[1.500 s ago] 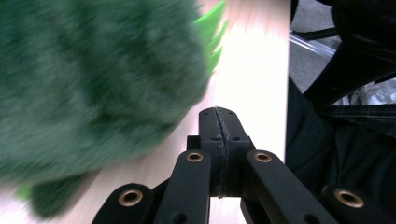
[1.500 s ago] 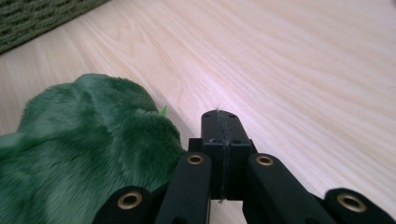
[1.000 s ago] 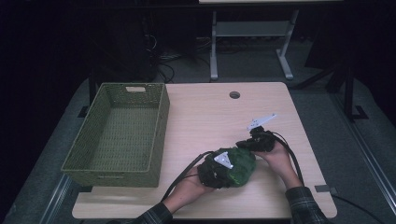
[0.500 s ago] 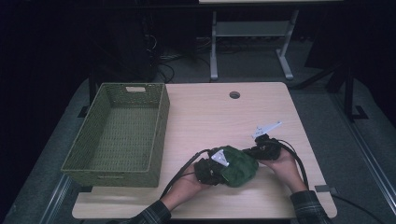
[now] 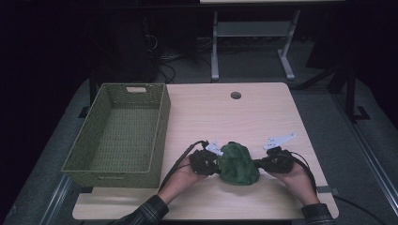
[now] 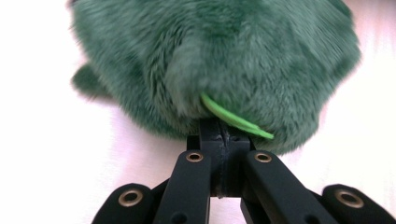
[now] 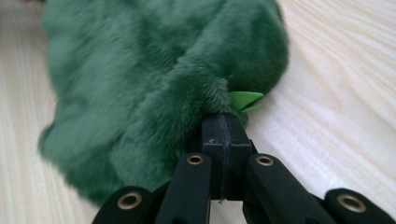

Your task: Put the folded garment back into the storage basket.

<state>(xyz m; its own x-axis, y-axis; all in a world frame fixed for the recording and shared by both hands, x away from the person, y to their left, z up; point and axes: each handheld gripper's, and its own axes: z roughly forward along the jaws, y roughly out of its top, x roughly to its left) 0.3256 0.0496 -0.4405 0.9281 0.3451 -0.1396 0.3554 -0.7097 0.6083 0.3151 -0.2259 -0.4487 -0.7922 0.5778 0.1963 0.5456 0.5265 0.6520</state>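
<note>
- Off to the left of my left jaws stands the green basket [image 5: 117, 131], with nothing in it that I can see, well apart from the toy.
- My left gripper [image 5: 206, 161] has its jaws clenched on the fur at one edge of the green plush toy [image 5: 238, 163]; a bright green trim [image 6: 236, 119] pokes out just beyond the tips.
- The toy lies on the table [image 5: 225, 117] between both pairs of jaws.
- My right gripper [image 5: 263, 164] is clamped on the opposite edge.
- Since a second ago my hands have drawn apart and the bundle looks stretched wider; I judge I'm spreading it before moving it toward the basket.
</note>
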